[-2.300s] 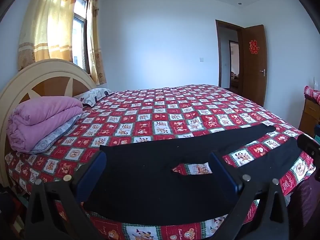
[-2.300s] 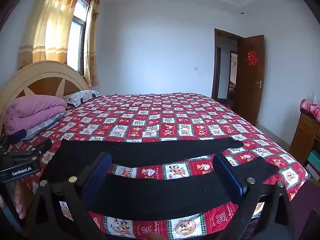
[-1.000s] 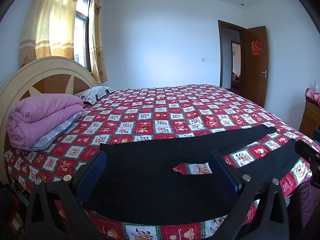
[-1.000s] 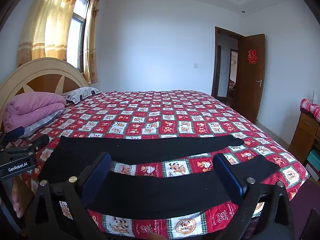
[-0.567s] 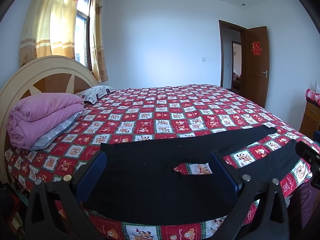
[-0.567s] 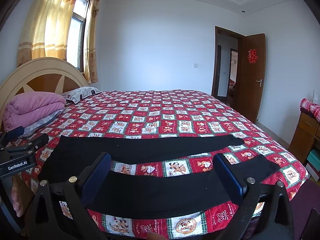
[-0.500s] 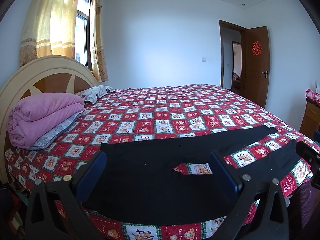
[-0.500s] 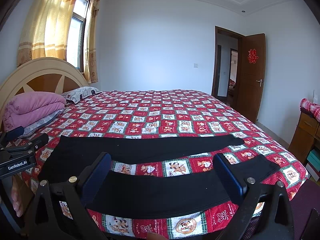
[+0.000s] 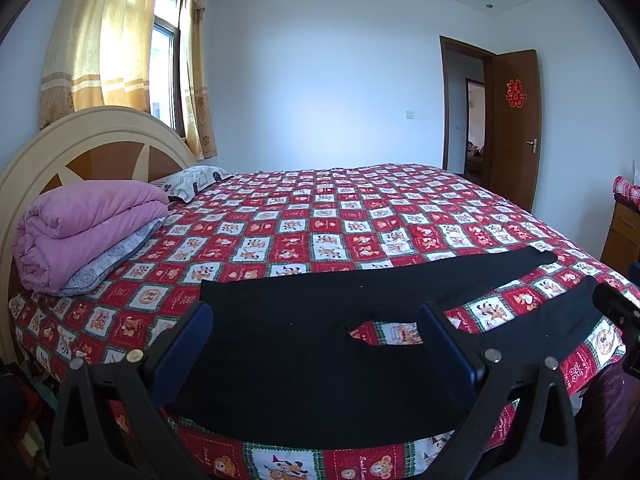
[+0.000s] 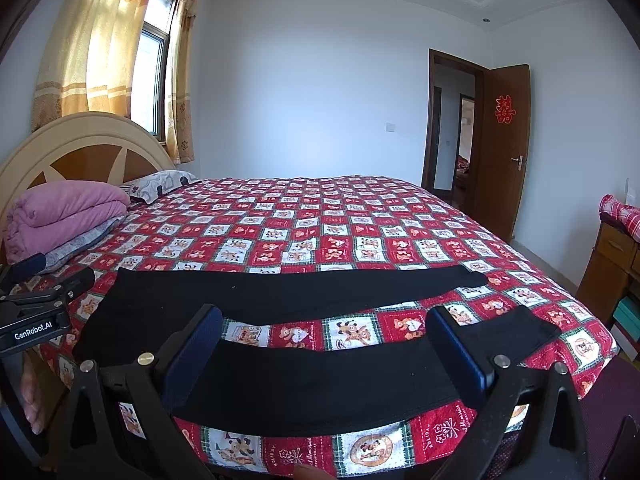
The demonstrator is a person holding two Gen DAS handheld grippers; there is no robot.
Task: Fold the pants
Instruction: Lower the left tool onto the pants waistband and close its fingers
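Right wrist view: black pants (image 10: 296, 292) flat, unfolded, along near edge of bed (image 10: 320, 216).
Legs spread apart, pointing right; no fold made, all folding left. Left gripper (image 9: 316, 332) and right gripper (image 10: 324, 340) jaws wide apart, empty.

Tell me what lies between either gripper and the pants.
Nothing visible does. The pants lie flat and uncovered on the bed, directly ahead of the open left gripper and open right gripper.
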